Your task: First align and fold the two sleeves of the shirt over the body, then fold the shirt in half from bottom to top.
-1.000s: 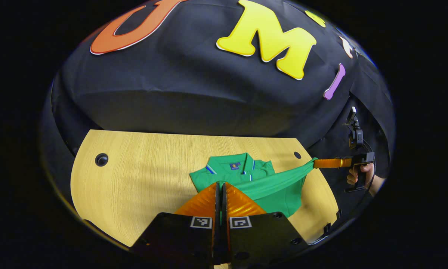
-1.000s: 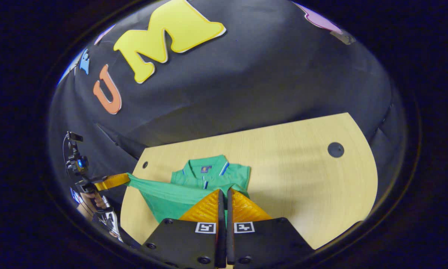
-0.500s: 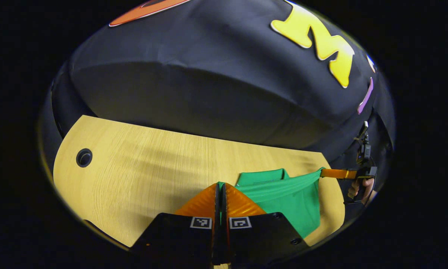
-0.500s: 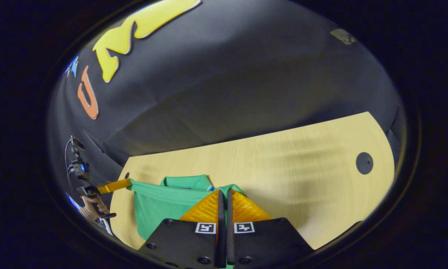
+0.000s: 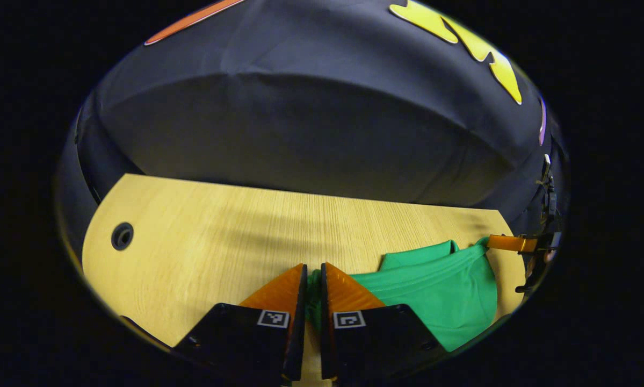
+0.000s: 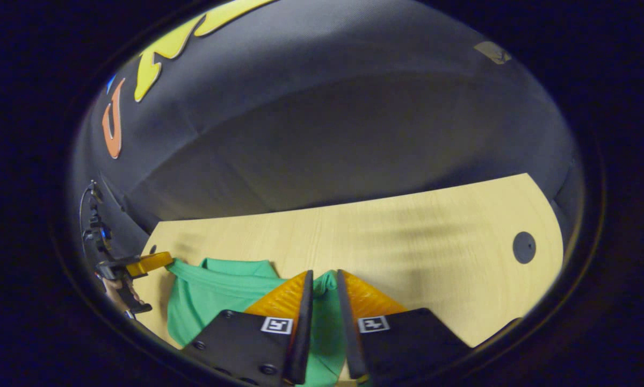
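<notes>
A: Where is the green polo shirt lying?
B: On the pale wooden table, its hem carried up to the collar end, stretched sideways between both tools.
A: And the grips?
B: The left gripper has its jaws slightly parted, cloth loose between them; the right gripper likewise, narrowly apart. Each sits at one hem corner, equally near

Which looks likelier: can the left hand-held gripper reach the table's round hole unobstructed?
Probably yes: bare wood lies between the left hand-held gripper and the hole; the green shirt lies on its other side.
</notes>
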